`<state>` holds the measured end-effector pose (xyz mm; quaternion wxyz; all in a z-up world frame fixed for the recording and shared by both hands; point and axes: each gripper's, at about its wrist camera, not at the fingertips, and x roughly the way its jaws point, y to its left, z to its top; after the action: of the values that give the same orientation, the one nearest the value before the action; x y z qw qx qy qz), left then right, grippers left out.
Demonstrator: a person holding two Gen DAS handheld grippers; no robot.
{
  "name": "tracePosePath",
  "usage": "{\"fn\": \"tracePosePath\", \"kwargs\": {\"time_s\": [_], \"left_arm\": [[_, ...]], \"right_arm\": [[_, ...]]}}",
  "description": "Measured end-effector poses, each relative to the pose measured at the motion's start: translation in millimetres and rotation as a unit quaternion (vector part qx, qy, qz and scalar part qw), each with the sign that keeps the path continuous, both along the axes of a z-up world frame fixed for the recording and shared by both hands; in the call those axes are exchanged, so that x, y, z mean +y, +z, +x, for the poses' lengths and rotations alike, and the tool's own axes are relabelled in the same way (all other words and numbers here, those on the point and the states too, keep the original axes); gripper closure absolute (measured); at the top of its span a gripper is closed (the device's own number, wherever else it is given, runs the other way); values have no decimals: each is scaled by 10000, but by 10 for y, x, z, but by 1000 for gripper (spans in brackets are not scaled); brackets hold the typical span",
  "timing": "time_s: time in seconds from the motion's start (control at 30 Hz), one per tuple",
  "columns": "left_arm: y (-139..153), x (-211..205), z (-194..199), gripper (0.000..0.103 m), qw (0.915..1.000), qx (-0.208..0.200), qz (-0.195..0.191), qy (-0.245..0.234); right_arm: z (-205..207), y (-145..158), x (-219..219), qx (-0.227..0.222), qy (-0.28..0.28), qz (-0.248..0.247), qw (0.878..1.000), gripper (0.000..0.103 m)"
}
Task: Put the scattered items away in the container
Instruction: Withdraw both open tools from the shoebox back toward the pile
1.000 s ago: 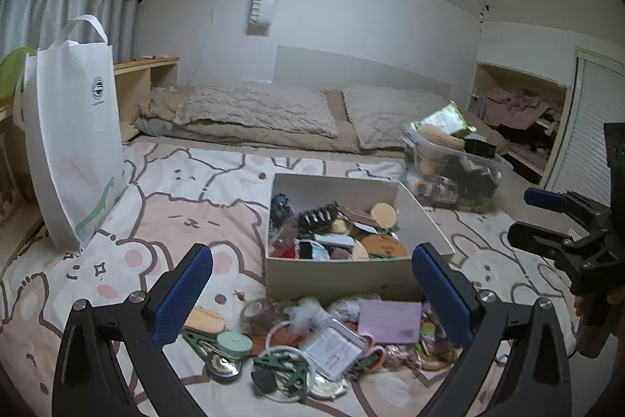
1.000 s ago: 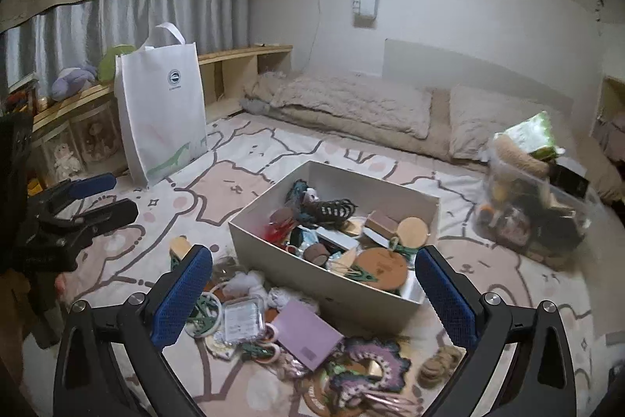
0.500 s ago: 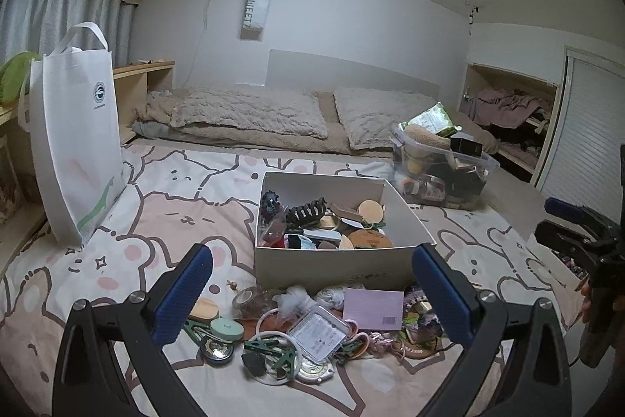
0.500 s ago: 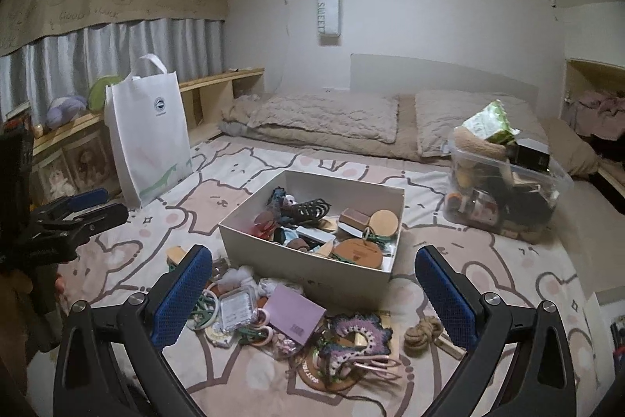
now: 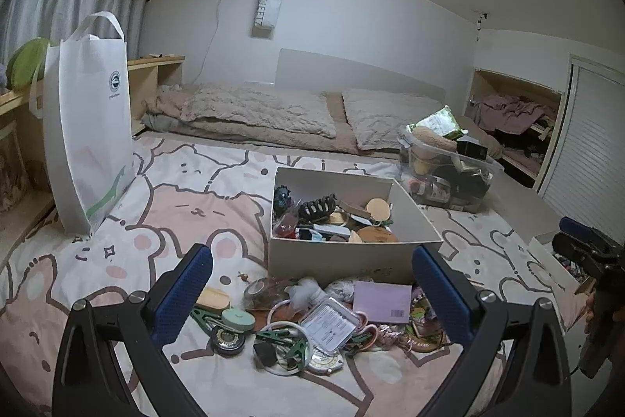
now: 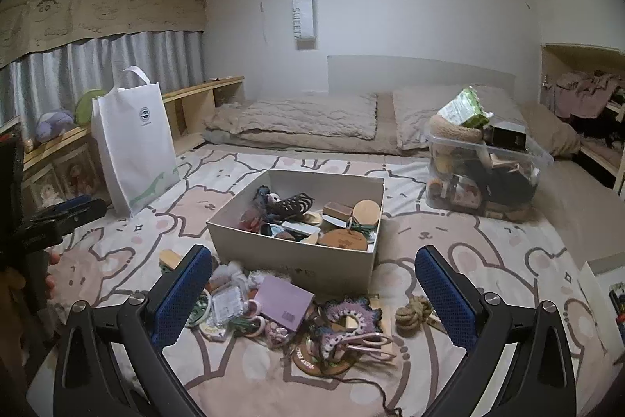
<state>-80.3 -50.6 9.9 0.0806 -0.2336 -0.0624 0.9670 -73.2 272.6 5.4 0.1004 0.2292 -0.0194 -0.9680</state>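
Above scattered items (image 5: 312, 319), both claws spread, level

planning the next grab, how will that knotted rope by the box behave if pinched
The knotted rope looks soft and light, so it should squash between the pads. Its lumpy knot probably won't roll. It lies apart from the white box, so a nudge would likely slide it.

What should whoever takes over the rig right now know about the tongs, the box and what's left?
Left tongs: open, empty, above the scattered pile.
Right tongs: open, empty, also back from the pile.
White box sits on the bedspread, already partly filled: a dark hair claw, round wooden discs and more.
Left to do: the pile in front of the box, including the purple card, clear plastic case, green clips, knotted rope and crocheted purple piece.
Nothing is gripped yet.
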Motion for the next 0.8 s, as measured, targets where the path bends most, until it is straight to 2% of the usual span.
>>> {"fn": "tracePosePath", "kwargs": {"time_s": [0.23,0.57,0.8], "left_arm": [[-181,-65,-36,0,9997,-234,-30,92],[-652,-111,-100,0,9966,-804,106,168],[-963,-107,-161,0,9928,-1162,281,43]], "right_arm": [[-20,-188,84,-162,-160,-142,9996,0],[-99,-651,121,-786,-271,-170,9964,0],[-140,-978,139,-1236,-312,-156,9917,0]]}}
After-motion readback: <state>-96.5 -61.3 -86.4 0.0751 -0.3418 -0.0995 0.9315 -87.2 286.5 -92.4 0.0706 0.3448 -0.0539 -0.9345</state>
